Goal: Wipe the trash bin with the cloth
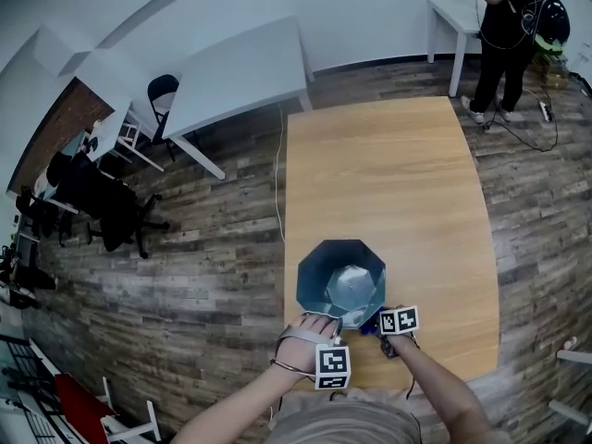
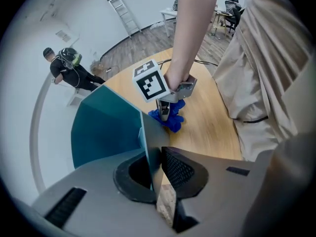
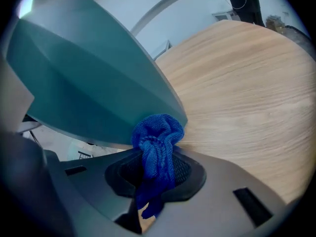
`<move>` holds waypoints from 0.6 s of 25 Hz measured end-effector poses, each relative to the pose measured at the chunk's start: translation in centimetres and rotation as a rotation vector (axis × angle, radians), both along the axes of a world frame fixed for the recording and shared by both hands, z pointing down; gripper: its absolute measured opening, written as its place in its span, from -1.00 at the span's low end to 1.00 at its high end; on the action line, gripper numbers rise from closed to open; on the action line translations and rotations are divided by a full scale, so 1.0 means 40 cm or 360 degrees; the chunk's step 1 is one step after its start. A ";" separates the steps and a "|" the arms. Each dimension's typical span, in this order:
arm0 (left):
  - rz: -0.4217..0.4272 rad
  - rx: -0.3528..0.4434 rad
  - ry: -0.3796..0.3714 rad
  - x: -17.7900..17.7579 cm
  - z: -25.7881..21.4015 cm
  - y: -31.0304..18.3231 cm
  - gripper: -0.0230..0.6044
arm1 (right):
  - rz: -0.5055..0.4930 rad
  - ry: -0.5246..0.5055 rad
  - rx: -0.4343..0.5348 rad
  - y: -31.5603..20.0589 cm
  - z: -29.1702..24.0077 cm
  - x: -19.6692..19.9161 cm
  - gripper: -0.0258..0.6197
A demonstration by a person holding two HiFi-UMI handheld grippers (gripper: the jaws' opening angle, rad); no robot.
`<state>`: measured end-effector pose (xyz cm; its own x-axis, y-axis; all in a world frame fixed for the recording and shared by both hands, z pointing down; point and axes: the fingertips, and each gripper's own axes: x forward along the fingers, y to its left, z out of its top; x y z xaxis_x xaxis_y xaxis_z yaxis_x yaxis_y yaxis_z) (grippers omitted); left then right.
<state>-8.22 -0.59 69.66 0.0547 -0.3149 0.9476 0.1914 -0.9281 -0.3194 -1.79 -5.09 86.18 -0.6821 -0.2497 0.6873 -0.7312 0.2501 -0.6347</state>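
Note:
A teal faceted trash bin (image 1: 340, 276) stands open-topped near the front edge of the wooden table (image 1: 388, 183). My left gripper (image 2: 155, 174) is shut on the bin's rim, one pad inside the wall (image 2: 106, 127) and one outside. My right gripper (image 3: 155, 179) is shut on a bunched blue cloth (image 3: 157, 142), which touches the bin's outer wall (image 3: 89, 83) low down near the tabletop. In the left gripper view the blue cloth (image 2: 170, 118) rests on the table beside the bin, under the right gripper (image 2: 164, 113). In the head view the right gripper (image 1: 388, 339) sits at the bin's front right.
A person (image 1: 509, 26) stands at the far right by a white table (image 1: 458, 12). Another white table (image 1: 236, 72) and black chairs (image 1: 102, 202) are to the left on the wood floor. The wooden tabletop (image 3: 247, 83) stretches beyond the bin.

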 end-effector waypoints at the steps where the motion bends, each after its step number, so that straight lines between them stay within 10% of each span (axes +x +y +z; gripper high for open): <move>1: 0.0005 -0.0001 0.0002 -0.001 -0.001 -0.002 -0.79 | -0.0014 0.0028 -0.0012 -0.002 0.022 -0.003 -0.68; 9: -0.0009 0.0017 0.0011 -0.005 0.008 -0.006 -0.79 | -0.0078 0.0273 -0.0093 0.025 0.137 -0.009 -0.68; 15: -0.0019 0.0003 0.0023 -0.009 0.011 0.002 -0.79 | -0.0082 0.0270 0.0147 0.002 0.044 0.020 -0.68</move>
